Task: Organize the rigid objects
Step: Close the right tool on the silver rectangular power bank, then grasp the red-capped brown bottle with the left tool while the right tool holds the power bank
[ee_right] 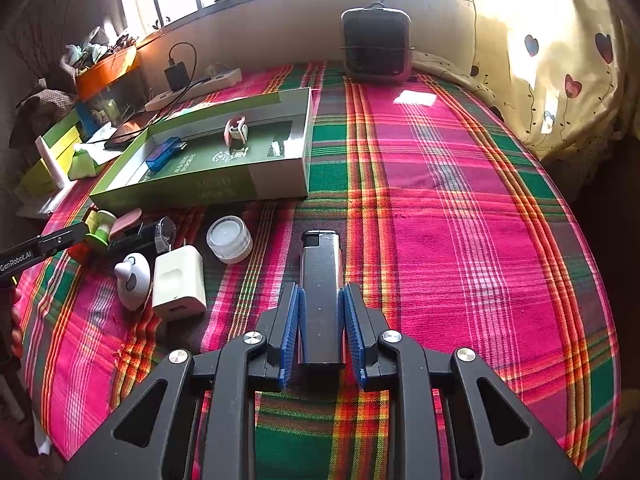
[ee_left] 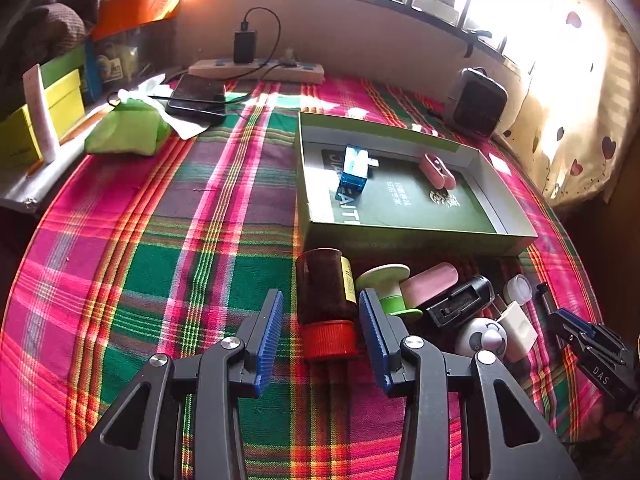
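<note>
On the plaid-covered desk [ee_left: 160,240], the left gripper [ee_left: 322,320] is sitting with its jaws apart on either side of a brown bottle with a red cap [ee_left: 326,300], the pads not pressing it. Further right, small items are lying beside an open green box [ee_right: 200,194] containing a blue adapter [ee_right: 164,154]. The right gripper [ee_right: 321,320] is clamping a silver lighter [ee_right: 320,280] between closed jaws.
</note>
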